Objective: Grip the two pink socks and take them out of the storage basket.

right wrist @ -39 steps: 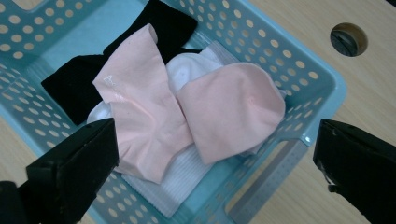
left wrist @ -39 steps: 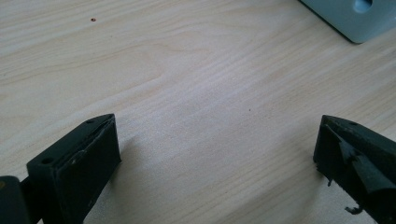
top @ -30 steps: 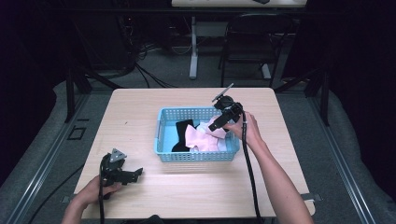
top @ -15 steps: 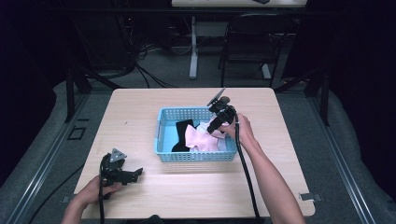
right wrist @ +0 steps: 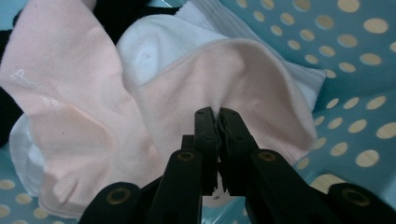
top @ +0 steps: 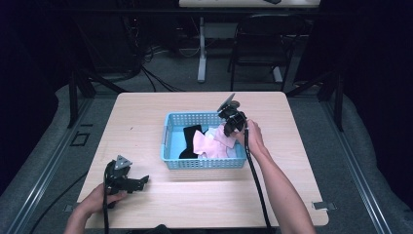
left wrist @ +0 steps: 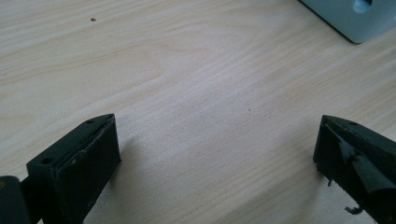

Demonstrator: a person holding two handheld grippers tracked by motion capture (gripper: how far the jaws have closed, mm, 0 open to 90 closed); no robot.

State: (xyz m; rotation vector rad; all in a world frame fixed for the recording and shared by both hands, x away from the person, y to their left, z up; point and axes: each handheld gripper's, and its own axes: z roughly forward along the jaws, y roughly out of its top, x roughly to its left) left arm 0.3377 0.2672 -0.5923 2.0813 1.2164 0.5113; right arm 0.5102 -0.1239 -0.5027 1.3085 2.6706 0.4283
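Your right forearm runs up from the near edge of the tabletop (top: 146, 112) and bends at the wrist, tipping the right gripper (top: 231, 123) down into the right end of the blue basket (top: 168, 144). Its jaws have just been closing and now stand clenched — in the right gripper view they meet on a fold of the pale pink cloth (right wrist: 224, 79), which puckers at the tips. That cloth is a soft, fine-ribbed knit with a rounded hemmed edge; it lies in the basket's right half, over a white cloth (right wrist: 154, 49) and beside a black one (top: 191, 141).

The basket is rigid plastic, rectangular, with lattice walls and a floor pierced by round holes; it sits at the middle of the tabletop, nearer the right edge than the left.

Your left hand (top: 97, 202) rests at the near left corner, holding the left gripper (top: 139, 183) level and pointed toward the right edge. Its jaws are released — wide apart over bare, pale wood-grain laminate, nothing between them.
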